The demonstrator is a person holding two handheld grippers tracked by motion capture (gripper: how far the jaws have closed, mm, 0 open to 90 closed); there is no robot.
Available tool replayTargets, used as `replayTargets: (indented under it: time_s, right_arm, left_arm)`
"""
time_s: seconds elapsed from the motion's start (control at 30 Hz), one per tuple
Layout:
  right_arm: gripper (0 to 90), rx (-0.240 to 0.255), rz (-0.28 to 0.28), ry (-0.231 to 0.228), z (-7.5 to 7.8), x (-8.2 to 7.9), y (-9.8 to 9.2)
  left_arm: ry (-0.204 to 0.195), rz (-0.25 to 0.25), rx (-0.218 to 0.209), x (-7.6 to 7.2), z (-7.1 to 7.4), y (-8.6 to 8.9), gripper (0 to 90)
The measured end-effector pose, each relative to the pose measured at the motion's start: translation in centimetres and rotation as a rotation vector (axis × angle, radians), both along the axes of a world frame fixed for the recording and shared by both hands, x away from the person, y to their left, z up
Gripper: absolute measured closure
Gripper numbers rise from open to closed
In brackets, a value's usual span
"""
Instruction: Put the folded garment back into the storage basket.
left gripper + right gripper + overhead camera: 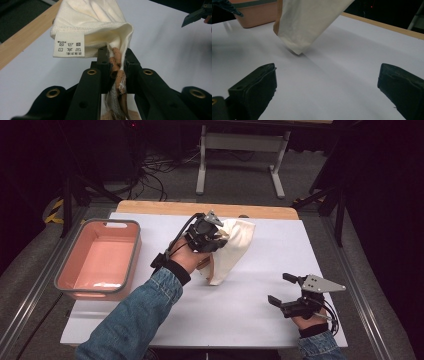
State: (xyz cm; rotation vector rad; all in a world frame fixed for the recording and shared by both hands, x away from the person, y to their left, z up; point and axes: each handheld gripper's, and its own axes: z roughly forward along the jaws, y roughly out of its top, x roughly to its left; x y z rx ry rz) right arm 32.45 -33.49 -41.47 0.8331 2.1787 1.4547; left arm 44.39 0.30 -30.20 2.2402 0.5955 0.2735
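Pinched tight between the left gripper's (117,72) two black jaws is a bundle of brown-edged fabric, the gathered edge of a cream cloth bag (92,22). Above the jaws in the left gripper view the bag opens into a loose mouth with a stitched hem, and a white care label (68,45) hangs from it; the print on the label is too small to read. How much fabric lies deeper between the jaws is hidden by the jaws themselves.

From the high view the left gripper (216,239) is raised over the middle of the white table (250,310), and the cloth bag (234,249) hangs from it, its lower tip down near the tabletop. Whether that tip touches the surface cannot be told; the right gripper view shows the bag's corner (298,47) very close to the table, with its upper part cut off by the frame.

Nearer the person, well apart from the bag, the right gripper (282,289) sits with its jaws spread wide and nothing between them. A pink bin (127,265) with a grey rim stands at the table's left edge.
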Motion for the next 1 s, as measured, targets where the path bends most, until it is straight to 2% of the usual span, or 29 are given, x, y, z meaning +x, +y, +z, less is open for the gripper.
replayTargets:
  time_s: [0.27,0.7,1.0]
  right_arm:
    - [2.9,-0.003,0.001,0.001,-0.1,0.0,0.1]
    - [2.9,-0.009,0.002,0.007,-0.2,0.4,0.2]
    - [2.9,-0.013,0.006,0.012,-0.3,0.8,0.5]
  left_arm:
    - [-0.027,0.015,0.009,-0.5,1.3,1.7,79.9]
    - [-0.033,0.060,0.008,-0.9,2.6,5.0,79.9]
    - [-0.031,0.115,0.009,-1.2,3.5,8.6,79.8]
